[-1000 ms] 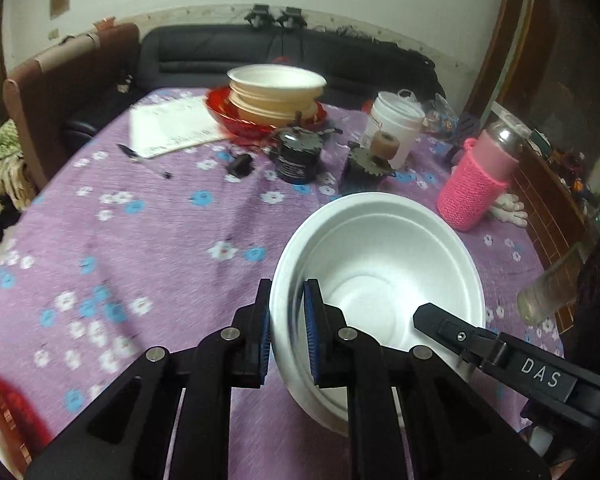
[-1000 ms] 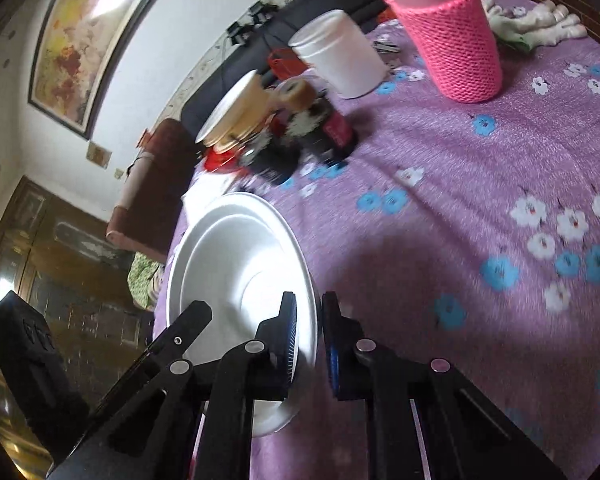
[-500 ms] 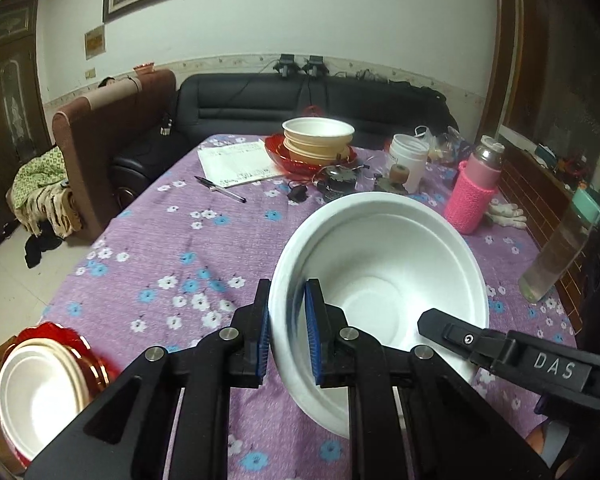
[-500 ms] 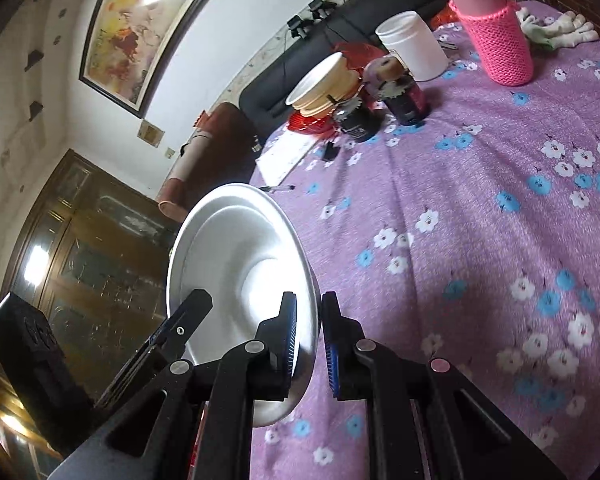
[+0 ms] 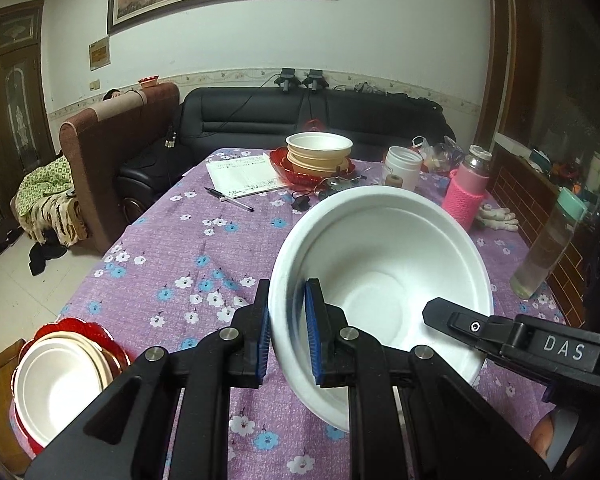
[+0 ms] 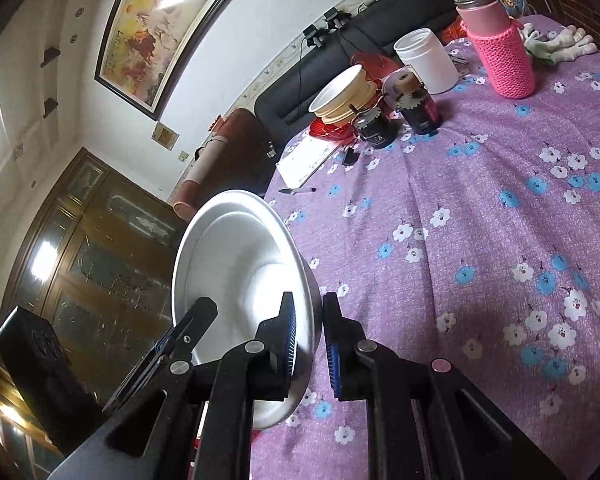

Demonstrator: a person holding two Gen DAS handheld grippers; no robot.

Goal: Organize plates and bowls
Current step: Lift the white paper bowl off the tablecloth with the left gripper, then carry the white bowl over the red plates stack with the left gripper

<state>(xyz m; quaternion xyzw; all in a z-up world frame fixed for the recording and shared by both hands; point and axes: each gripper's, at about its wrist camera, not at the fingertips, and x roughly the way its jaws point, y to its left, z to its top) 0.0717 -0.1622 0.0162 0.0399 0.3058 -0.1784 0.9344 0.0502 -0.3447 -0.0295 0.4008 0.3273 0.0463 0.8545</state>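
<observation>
White bowl carried over the near end of the table, pinched at opposite rims by both tongs.

At the near left corner a stack [image 5: 58, 376] of a white bowl on red plates waits, probably the drop spot. The left gripper [image 5: 287, 334] is clenched on the bowl [image 5: 380, 280] at its left rim; the right gripper [image 6: 309, 338] grips the opposite rim. The bowl hangs tilted above the tablecloth [image 5: 172, 248], touching nothing else. It looks like light, thin foam: stiff enough to lift by the rim, easy to dent or crack, so a gentle rim pinch suits. A second stack [image 5: 318, 156] sits at the far edge.
</observation>
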